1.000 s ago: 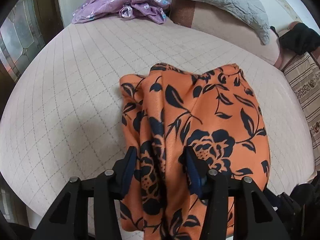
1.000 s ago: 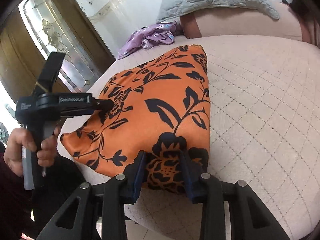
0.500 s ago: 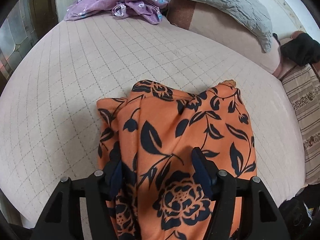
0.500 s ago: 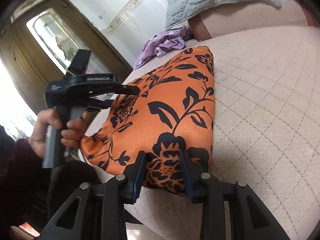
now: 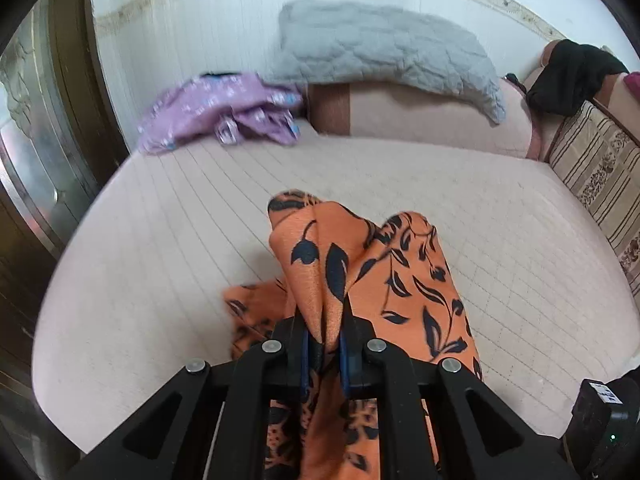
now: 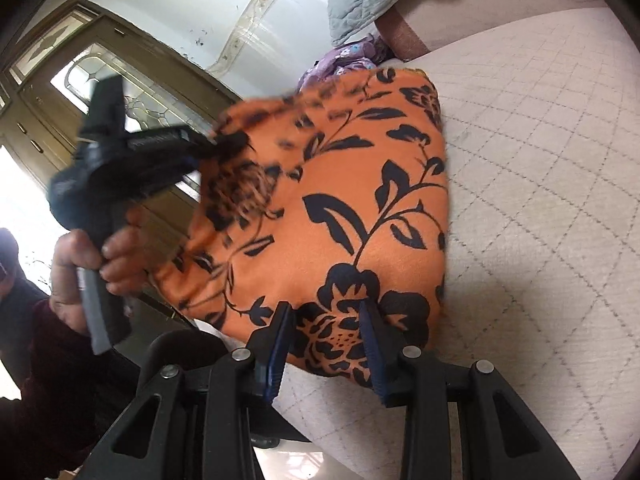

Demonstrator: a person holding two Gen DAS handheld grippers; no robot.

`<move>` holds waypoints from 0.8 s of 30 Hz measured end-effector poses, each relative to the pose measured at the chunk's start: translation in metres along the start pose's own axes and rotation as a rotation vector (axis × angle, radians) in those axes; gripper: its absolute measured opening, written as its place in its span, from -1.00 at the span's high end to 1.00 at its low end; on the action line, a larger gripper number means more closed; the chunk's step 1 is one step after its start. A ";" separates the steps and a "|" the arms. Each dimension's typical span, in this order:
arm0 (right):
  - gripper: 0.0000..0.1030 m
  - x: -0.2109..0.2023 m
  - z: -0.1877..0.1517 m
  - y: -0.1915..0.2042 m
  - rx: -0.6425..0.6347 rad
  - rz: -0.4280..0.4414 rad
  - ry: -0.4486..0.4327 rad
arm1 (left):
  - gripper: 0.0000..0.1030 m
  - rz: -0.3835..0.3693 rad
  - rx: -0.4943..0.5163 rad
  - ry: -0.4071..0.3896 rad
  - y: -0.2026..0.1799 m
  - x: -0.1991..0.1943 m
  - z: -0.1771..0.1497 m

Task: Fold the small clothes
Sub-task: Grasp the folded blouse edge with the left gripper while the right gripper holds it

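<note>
Orange cloth with black leaf and flower print, lying toward the near edge of a quilted beige bed, partly lifted off it. Left gripper closed tight on a bunched fold of the cloth, blue-padded fingers pressed to the fabric on both sides, the pinched ridge rising up and away from the camera toward the head of the bed. Long axis of the cloth running from the near edge of the bed toward the far end, its far tip pointing at a purple garment. Right gripper at the near hem, fingers set apart with a flower-printed corner of the cloth between them; cannot tell whether pinching it or only straddling it. From the right wrist view, left gripper seen from the side, blurred, held in a bare hand, its tips sunk into the raised left edge of the cloth. Right side of the cloth flat on the bed. Grey quilted pillow against the white wall, beside the purple garment. Striped cushion along the right edge, black item above it.
</note>
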State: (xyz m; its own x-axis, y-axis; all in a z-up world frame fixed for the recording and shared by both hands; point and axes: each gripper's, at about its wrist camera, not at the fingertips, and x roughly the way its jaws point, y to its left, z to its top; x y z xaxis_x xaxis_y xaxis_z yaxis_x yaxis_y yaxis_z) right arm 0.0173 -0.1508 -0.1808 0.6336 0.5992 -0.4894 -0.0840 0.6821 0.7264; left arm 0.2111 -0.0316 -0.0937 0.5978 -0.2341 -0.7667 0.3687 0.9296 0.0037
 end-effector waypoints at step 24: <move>0.26 0.020 0.000 0.012 -0.044 0.002 -0.002 | 0.18 0.255 0.056 0.036 0.009 0.017 -0.091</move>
State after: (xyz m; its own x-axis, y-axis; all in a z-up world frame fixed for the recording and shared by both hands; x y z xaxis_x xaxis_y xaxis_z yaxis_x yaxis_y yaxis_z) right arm 0.0286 -0.1311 -0.1822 0.6345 0.6001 -0.4871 -0.1194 0.6988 0.7053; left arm 0.1596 -0.0014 -0.1649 0.6515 0.0173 -0.7584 0.2483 0.9398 0.2347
